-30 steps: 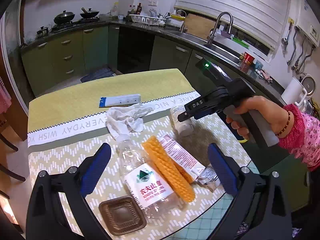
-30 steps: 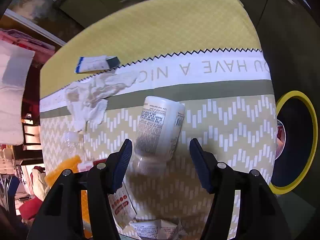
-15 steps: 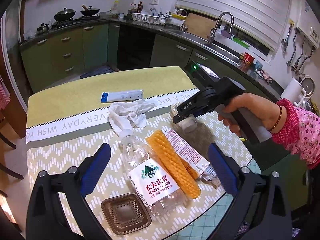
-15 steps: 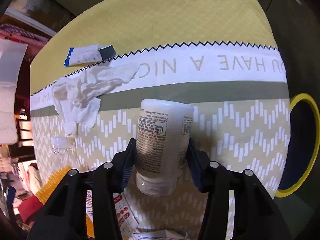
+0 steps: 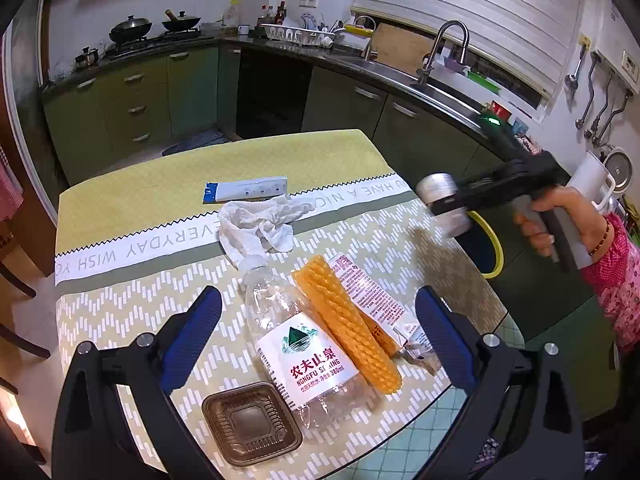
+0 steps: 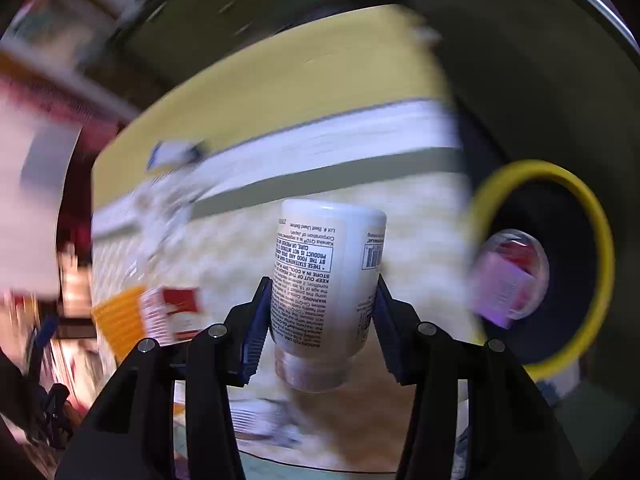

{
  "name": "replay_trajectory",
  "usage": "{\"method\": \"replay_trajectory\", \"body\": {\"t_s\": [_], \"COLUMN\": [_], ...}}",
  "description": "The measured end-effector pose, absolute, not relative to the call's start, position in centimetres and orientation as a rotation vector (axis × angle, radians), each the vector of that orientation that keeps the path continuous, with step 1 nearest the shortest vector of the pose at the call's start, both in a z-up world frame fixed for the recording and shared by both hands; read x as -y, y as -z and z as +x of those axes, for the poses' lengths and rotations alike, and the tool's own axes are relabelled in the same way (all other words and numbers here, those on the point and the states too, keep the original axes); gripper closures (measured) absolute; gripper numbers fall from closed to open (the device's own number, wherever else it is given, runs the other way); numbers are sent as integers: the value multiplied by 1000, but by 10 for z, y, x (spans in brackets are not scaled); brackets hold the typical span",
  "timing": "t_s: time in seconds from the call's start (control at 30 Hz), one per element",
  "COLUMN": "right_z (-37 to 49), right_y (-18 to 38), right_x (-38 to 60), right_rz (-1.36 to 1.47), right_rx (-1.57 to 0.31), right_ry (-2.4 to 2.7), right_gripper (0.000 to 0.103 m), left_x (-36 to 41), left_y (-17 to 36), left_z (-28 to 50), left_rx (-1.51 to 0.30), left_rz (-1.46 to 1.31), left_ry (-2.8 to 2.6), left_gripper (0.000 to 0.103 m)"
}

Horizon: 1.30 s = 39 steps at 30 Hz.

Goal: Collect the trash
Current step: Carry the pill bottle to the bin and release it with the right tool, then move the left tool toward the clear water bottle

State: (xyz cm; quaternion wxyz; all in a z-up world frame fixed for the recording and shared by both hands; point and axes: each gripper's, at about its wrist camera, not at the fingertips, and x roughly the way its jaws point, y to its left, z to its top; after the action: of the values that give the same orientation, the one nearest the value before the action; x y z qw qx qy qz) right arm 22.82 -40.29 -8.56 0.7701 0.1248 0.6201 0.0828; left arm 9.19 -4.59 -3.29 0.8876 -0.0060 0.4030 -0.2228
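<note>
My right gripper (image 6: 322,284) is shut on a white pill bottle (image 6: 320,264), cap end toward the camera, held in the air above the table's right edge. In the left wrist view the same bottle (image 5: 440,196) hangs in that gripper (image 5: 452,206), held by a hand (image 5: 560,216). A yellow-rimmed bin (image 6: 600,216) stands just right of it, below the table. My left gripper (image 5: 318,300) is open, low over a clear water bottle (image 5: 304,344), an orange ribbed sleeve (image 5: 348,332) and a printed wrapper (image 5: 372,296).
A brown plastic tray (image 5: 250,424) lies near the table's front edge. A crumpled tissue (image 5: 260,224) and a blue-and-white packet (image 5: 246,190) lie farther back. A clear container (image 6: 508,276) sits inside the bin. Kitchen cabinets and a sink run behind the table.
The right gripper closed on the white bottle, lifted it off the table and carried it right toward the bin. The left gripper stayed where it was.
</note>
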Motion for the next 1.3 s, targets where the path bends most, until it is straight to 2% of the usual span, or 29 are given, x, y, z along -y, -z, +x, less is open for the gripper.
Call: {"method": "replay_trajectory", "body": {"t_s": [0.2,0.37,0.57,0.8,1.3], "right_z": [221,232,236,229,182], "right_y": [132,186,211,199,145], "right_x": [523,561,583,595,515], "right_rz": [367,389,377,362,288], "right_rx": [-1370,-1413,-1435,-1405,-1307], "right_ry": [84,203,285,259,-25], "right_gripper": [54,54,53,53,54], "left_x": [52,58,64,71,53], "left_y": [35,37,41,48,92], "left_z": [96,98,102,108,123], "left_rx": [-855,-890,-919,-955,-1171], "left_rz": [-9,12,33,41,13], "left_ry": [459,442,431,433,358], "left_gripper": [10,10,10,10,11]}}
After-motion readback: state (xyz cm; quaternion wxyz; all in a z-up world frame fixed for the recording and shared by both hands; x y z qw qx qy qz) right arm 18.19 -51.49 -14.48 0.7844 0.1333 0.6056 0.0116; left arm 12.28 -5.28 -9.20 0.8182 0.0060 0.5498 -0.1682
